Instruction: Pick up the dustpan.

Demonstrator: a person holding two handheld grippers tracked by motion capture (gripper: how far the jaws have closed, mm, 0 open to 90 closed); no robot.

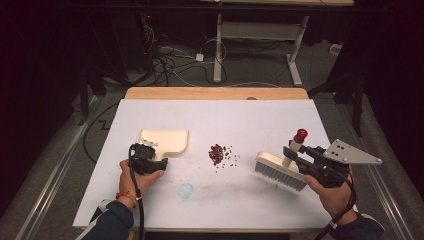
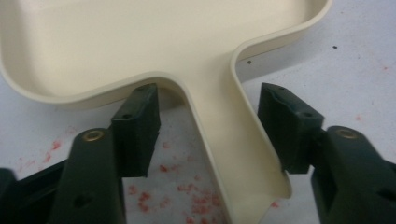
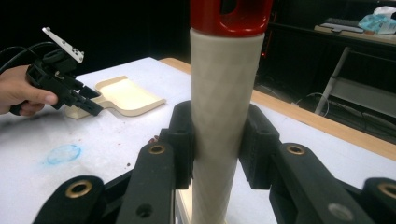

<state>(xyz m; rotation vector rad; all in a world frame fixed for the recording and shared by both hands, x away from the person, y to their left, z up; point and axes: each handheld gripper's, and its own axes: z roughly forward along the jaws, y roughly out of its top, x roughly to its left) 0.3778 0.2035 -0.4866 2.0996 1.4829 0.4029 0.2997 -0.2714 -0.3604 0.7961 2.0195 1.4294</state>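
- White sheet covers my table (image 1: 210,200), with a wooden edge showing at the far side and dark floor with cables beyond.
- I count one cream plastic dustpan (image 1: 167,140), one brush (image 1: 281,170), one small heap of dark red beads (image 1: 217,154) and one blue smudge (image 1: 186,190).
- My left gripper (image 2: 208,126) has its jaws spread either side of the dustpan's smooth handle, not yet pinching.
- My right gripper (image 3: 217,144) pinches the brush's pale textured handle, upright, red cap on top; grey bristles rest on the sheet.
- Beads lie between dustpan and brush, with open sheet around them.
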